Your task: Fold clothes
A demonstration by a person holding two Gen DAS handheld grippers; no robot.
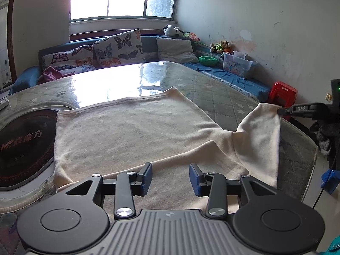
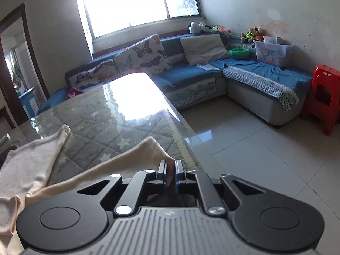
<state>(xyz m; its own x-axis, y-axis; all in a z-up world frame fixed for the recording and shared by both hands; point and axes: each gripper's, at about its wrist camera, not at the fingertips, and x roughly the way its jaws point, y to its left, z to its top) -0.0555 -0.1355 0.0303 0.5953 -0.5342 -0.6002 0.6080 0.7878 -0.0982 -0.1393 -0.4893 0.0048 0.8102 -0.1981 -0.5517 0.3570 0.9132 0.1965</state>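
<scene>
A cream shirt (image 1: 131,131) lies spread flat on the glass-topped table (image 1: 110,82). My left gripper (image 1: 170,176) hovers open just above its near edge, with nothing between the blue pads. The shirt's right sleeve (image 1: 261,140) is lifted off the table. My right gripper (image 1: 281,111) holds the sleeve's end from the right. In the right wrist view the same gripper (image 2: 170,171) is shut on the cream sleeve cuff (image 2: 148,150), near the table's right edge; the shirt's body (image 2: 27,161) lies at the left.
A dark round panel (image 1: 23,146) with red lettering sits in the table at the left. A blue corner sofa (image 2: 212,76) with butterfly cushions runs behind the table. A red plastic stool (image 2: 325,97) stands by the wall, past white floor tiles (image 2: 255,148).
</scene>
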